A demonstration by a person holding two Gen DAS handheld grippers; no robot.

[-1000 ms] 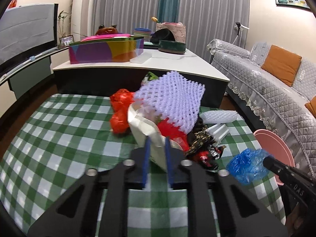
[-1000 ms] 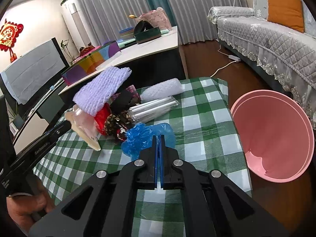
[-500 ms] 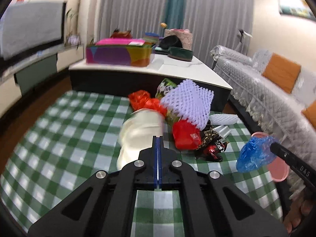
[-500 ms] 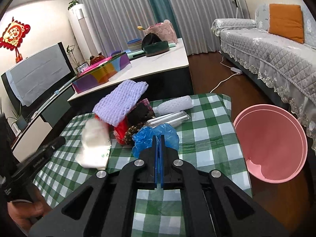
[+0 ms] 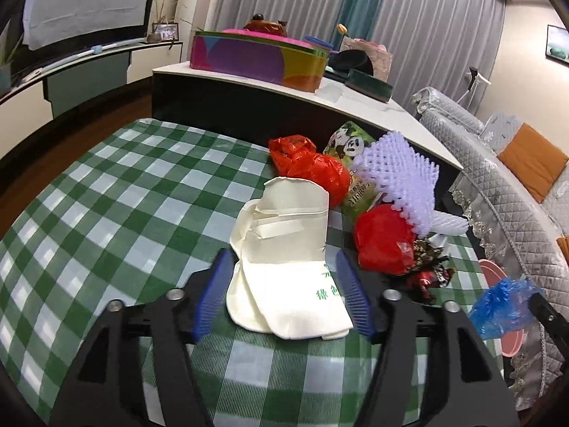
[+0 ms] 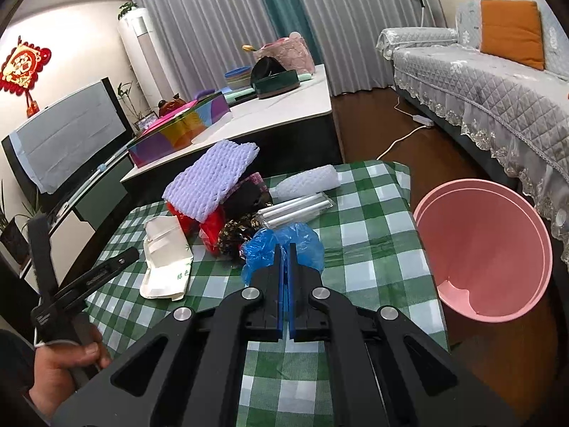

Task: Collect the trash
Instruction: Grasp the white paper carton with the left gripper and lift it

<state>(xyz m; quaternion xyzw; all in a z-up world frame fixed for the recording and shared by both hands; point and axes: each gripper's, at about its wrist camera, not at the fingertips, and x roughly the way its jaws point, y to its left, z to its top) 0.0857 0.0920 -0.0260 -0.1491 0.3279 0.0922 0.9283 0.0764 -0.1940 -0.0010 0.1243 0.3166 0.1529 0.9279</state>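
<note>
Two grippers, crinkly blue plastic bag (image 6: 284,245), cream paper bag (image 5: 288,267)

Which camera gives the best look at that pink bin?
The right wrist view: the pink bin shows whole, its open mouth facing the camera, beside the table. In the left wrist view only a sliver peeks from behind the blue bag.

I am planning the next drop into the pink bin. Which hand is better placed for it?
Right. Its tongs are shut on the crumpled blue plastic bag, with the round pink plastic bin just beside. The left tongs are open around the cream paper bag.
</note>
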